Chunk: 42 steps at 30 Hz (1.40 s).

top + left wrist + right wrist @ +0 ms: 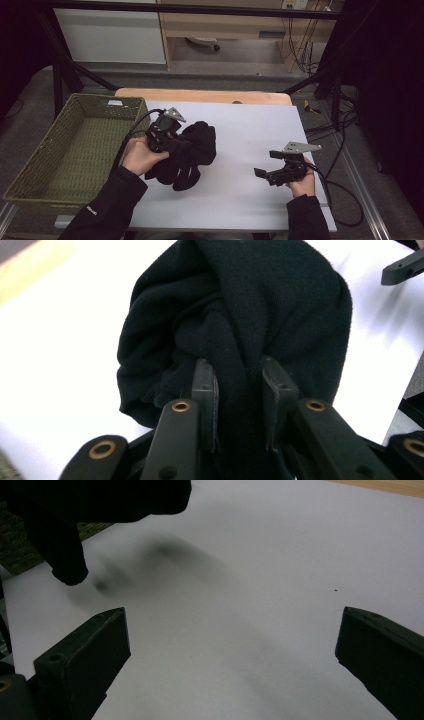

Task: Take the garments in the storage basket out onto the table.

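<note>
Basket (pixel 75 145) sits far left, white table (pixel 250 145) beside it. The black cloth (pixel 192 152) hangs bunched left of centre – soft, light, floppy, so grab a thick fold. Left gripper (pixel 240 405) pinches one; right gripper (pixel 230 645) is spread wide – empty.

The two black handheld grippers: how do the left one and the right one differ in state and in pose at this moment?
The left gripper has its jaws shut on a fold of the black fleece cloth; the right gripper has its jaws wide open with nothing between them. The left one is at the cloth near the green woven basket; the right one is over bare white table cover. Both are hand-held.
</note>
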Each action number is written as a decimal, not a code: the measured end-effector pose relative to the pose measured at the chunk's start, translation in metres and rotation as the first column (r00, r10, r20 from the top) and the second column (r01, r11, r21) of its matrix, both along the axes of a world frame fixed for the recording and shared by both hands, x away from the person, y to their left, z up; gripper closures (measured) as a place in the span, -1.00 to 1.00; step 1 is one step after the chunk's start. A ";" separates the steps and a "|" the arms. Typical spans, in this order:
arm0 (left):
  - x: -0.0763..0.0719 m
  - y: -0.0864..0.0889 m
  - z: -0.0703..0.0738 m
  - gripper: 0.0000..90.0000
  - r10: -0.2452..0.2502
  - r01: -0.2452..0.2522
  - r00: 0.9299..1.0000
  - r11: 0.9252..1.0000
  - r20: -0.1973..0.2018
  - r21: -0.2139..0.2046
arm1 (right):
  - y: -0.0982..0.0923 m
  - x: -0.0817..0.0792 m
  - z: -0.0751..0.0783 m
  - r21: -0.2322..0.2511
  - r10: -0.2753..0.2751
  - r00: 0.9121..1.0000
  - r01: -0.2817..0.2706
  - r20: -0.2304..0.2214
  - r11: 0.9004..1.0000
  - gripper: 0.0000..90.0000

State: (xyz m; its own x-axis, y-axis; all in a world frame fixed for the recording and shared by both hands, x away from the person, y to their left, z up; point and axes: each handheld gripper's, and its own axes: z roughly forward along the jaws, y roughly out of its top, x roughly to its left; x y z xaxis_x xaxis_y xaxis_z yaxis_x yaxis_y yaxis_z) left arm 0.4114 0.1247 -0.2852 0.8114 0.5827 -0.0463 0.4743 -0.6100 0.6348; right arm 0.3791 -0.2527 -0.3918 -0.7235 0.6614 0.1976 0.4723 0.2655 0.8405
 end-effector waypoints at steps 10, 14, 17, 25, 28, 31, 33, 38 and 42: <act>0.002 -0.011 -0.036 0.59 0.010 -0.009 0.999 1.000 -0.050 0.014 | 0.000 0.000 0.000 -0.001 0.000 1.000 0.000 0.001 1.000 -0.97; 0.002 -0.013 -0.048 0.56 0.011 -0.009 0.998 1.000 -0.061 0.024 | 0.000 0.000 0.000 0.002 0.000 1.000 0.000 0.001 1.000 -0.97; 0.002 -0.013 -0.053 0.54 0.013 -0.011 0.998 1.000 -0.066 0.023 | 0.000 -0.001 0.001 0.004 -0.002 1.000 0.002 0.000 1.000 -0.97; 0.001 -0.005 -0.050 -0.01 0.020 -0.020 0.999 1.000 -0.045 0.007 | -0.001 -0.001 0.001 0.007 -0.001 1.000 0.001 0.001 1.000 -0.97; -0.001 0.000 -0.043 -0.27 0.029 -0.029 0.999 1.000 -0.028 -0.009 | 0.000 -0.001 0.001 0.007 -0.001 1.000 0.001 0.000 1.000 -0.97; -0.006 0.007 -0.036 -0.43 0.037 -0.037 0.999 0.999 -0.002 -0.019 | -0.001 -0.001 0.001 0.008 0.000 1.000 0.000 0.004 1.000 -0.97; -0.009 0.011 -0.033 -0.50 0.043 -0.043 0.999 0.999 0.009 -0.027 | -0.001 -0.001 0.001 0.009 -0.001 1.000 0.001 0.004 1.000 -0.97; -0.019 0.023 -0.021 -0.71 0.067 -0.065 0.997 0.996 0.040 -0.054 | 0.000 -0.001 0.001 0.008 -0.001 1.000 0.001 0.001 1.000 -0.97; -0.027 0.031 -0.015 -0.85 0.080 -0.076 0.995 0.995 0.065 -0.062 | -0.001 -0.001 0.001 0.009 -0.001 1.000 0.001 0.005 1.000 -0.97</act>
State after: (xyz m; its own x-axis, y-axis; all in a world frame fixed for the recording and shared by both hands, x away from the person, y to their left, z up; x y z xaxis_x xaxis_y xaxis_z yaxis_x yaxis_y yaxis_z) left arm 0.3845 0.1554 -0.3004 0.7660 0.6422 -0.0292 0.4737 -0.5332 0.7009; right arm 0.3783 -0.2536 -0.3905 -0.7235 0.6607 0.2002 0.4685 0.2570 0.8453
